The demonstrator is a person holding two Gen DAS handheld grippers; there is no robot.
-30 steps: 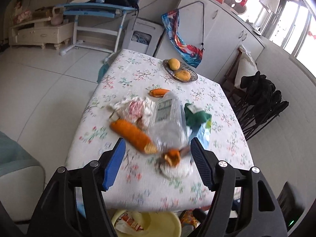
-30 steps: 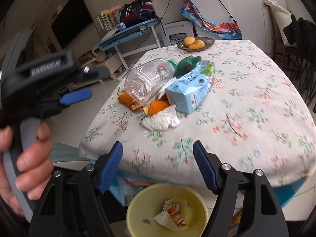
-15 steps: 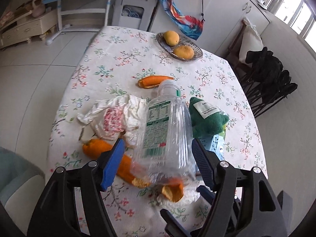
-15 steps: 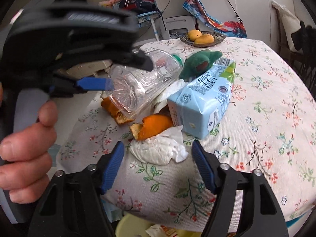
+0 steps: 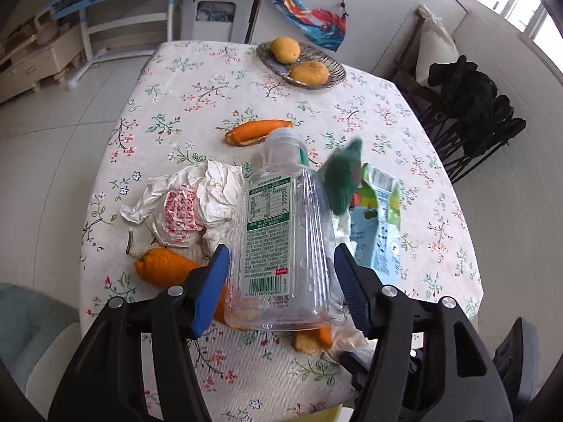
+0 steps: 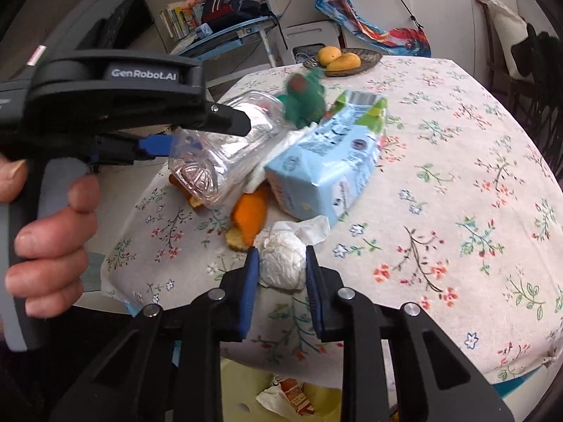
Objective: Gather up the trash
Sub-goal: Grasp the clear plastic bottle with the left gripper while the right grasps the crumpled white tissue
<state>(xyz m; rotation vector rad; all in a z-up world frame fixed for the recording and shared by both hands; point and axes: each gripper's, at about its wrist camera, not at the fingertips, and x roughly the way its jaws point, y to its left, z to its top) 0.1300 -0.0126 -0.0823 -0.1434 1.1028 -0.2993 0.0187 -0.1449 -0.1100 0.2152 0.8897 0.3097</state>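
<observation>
My left gripper (image 5: 279, 267) is shut on a clear plastic bottle (image 5: 281, 232) with a green label, lying on the flowered table (image 5: 197, 105); the bottle also shows in the right wrist view (image 6: 225, 154). My right gripper (image 6: 281, 263) is shut on a white crumpled tissue ball (image 6: 283, 260) near the table's front edge. Around them lie orange peels (image 5: 165, 270), a crumpled white wrapper (image 5: 190, 207), a blue milk carton (image 6: 330, 165) and a blurred green crumpled thing (image 6: 306, 98).
A yellow bin (image 6: 292, 394) with some trash stands below the table's front edge. A dish with two mangoes (image 5: 302, 65) sits at the far end. Another peel (image 5: 257, 132) lies mid-table. A chair with dark clothes (image 5: 471, 105) stands to the right.
Both grippers moved in over the table and closed: the left one onto the bottle, the right one onto the tissue ball. The green thing shifted and is blurred.
</observation>
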